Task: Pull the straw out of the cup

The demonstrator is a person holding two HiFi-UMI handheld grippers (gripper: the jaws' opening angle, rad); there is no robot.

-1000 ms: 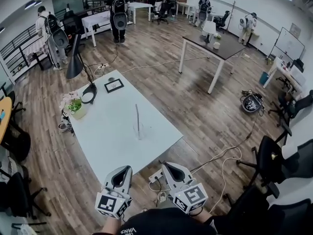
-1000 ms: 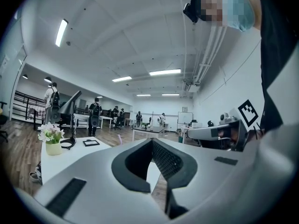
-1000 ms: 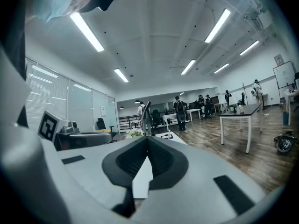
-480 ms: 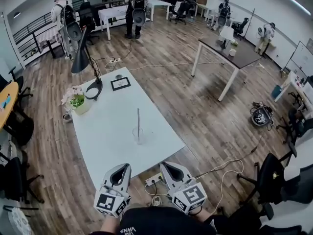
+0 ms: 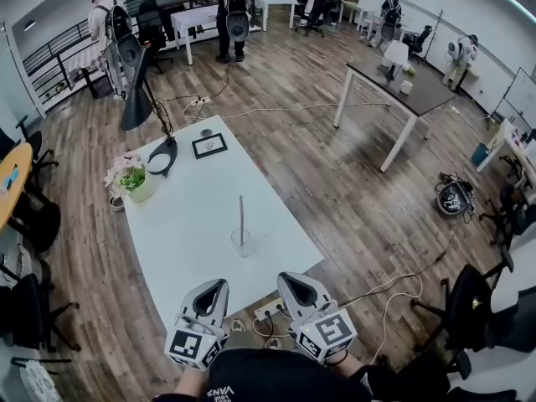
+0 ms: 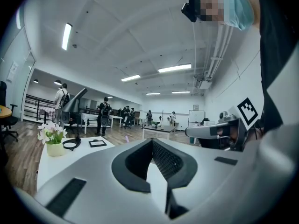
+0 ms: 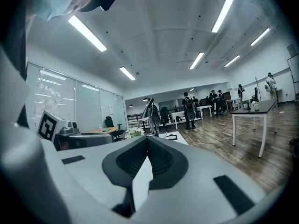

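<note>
Tbl (image 5: 188, 224): straw (image 5: 241, 216) vert. in cup (image 5: 242, 244)

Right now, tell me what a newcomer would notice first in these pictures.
A tall straw stands upright in a clear cup near the close end of the white table. At the table's near edge, the left gripper and right gripper hover, fingers shut and empty.

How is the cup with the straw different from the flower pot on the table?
The cup is see-through; the flower pot is pale and solid. The cup holds one upright straw; the flower pot holds flowers. The cup stands toward the near end of the table; the flower pot sits by its left edge. Both stand upright on the table.
</note>
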